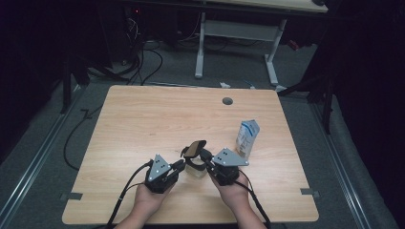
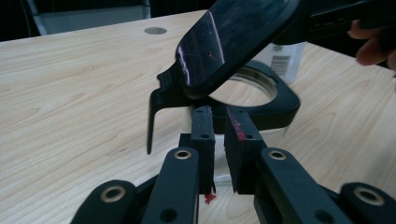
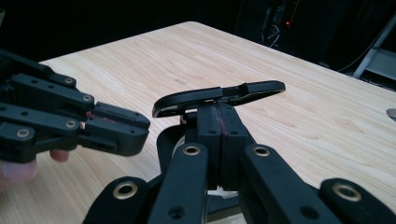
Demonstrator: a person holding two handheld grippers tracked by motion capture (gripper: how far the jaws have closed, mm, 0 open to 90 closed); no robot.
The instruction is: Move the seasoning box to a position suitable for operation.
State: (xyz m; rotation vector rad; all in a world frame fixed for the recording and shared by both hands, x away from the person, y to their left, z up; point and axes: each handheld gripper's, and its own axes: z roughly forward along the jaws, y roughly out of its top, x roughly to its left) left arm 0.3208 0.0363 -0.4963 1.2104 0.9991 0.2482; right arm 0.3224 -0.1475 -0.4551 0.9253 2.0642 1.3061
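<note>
Right gripper (image 1: 206,157), jaws pressed together, props the clear jar's hinged black lid (image 1: 195,149) open; left gripper (image 1: 180,165), jaws slightly parted and empty, nears the black rim (image 2: 280,100).

The glossy black flip-up lid (image 2: 231,39) is cut off by the left gripper view's top edge; the white carton (image 2: 284,60) sits mostly hidden behind it.

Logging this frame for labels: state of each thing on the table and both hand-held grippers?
Jar: upright, open, black hinged lid flipped up.
Carton: upright, top folded shut, apart from the jar.
Left hand-held gripper: jaws slightly apart, nothing between them, at the jar's rim.
Right hand-held gripper: shut, just under the raised lid.
</note>
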